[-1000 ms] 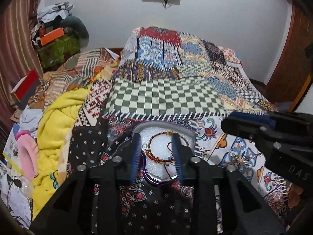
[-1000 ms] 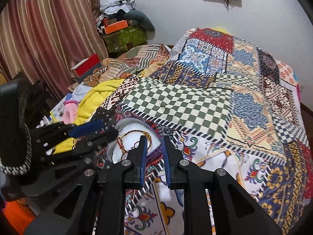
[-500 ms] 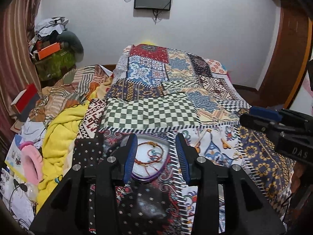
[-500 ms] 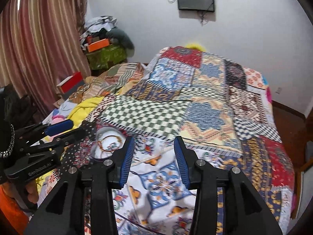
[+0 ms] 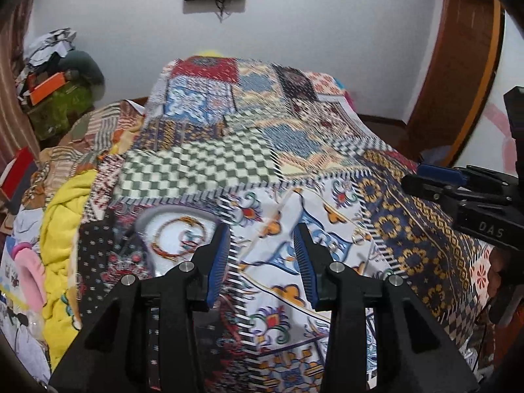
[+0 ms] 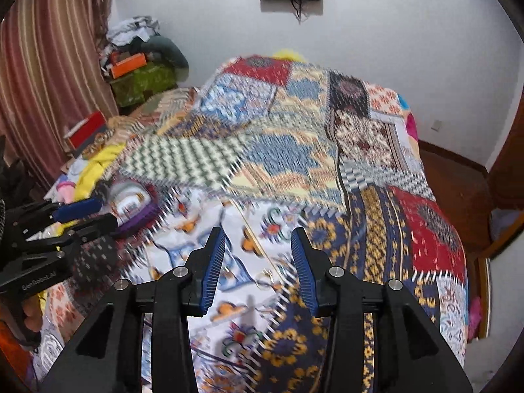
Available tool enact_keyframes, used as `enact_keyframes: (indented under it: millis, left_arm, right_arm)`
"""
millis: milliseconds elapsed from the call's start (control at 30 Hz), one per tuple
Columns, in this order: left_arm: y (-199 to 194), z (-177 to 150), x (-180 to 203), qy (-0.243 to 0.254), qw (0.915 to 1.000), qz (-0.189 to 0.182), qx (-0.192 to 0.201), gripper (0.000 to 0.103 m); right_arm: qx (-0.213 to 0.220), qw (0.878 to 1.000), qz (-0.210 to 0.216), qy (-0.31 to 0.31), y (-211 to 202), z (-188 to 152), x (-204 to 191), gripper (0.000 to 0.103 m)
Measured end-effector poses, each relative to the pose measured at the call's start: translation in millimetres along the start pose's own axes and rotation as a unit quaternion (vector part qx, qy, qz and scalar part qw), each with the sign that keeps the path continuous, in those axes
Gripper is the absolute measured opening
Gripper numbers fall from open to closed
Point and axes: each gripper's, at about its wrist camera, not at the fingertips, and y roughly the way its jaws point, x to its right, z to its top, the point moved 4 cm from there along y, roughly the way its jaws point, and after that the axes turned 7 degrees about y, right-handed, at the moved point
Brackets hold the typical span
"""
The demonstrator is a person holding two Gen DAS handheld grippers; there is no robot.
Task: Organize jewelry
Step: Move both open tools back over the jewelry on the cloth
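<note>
A round purple jewelry box with a white lining lies open on the patchwork bedspread. Orange and red beaded bracelets are coiled inside it. My left gripper hovers just right of the box, open and holding nothing. In the right wrist view the same box sits far left, behind the left gripper. My right gripper is open and empty over the white floral patch. Small ring-like pieces lie on that patch, and one ring shows between the right fingers. The right gripper enters the left wrist view from the right.
The bed fills most of both views. A yellow blanket and pink slippers lie at its left edge. Boxes and clothes are piled in the far left corner by a striped curtain. A wooden door frame stands at the right.
Both grippers have opened wide; the right one was nearly shut a second ago. Both have pulled back and swung right, away from the jewelry box, which now sits left of the left fingers.
</note>
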Motion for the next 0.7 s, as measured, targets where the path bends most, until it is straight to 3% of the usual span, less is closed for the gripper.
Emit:
enact_keyframes:
  millis: [333,700]
  left_arm:
    - [45,-20,24,0.013,0.9979,-0.036,-0.052,0.039]
    - [88,-29,34,0.024,0.9939,-0.062,-0.088,0.037]
  right_arm:
    - [-0.068,0.997,-0.019,0.001,28,-43,28,0.038]
    - [-0.11,0.994,0.019,0.01,51,-51,31,0.038]
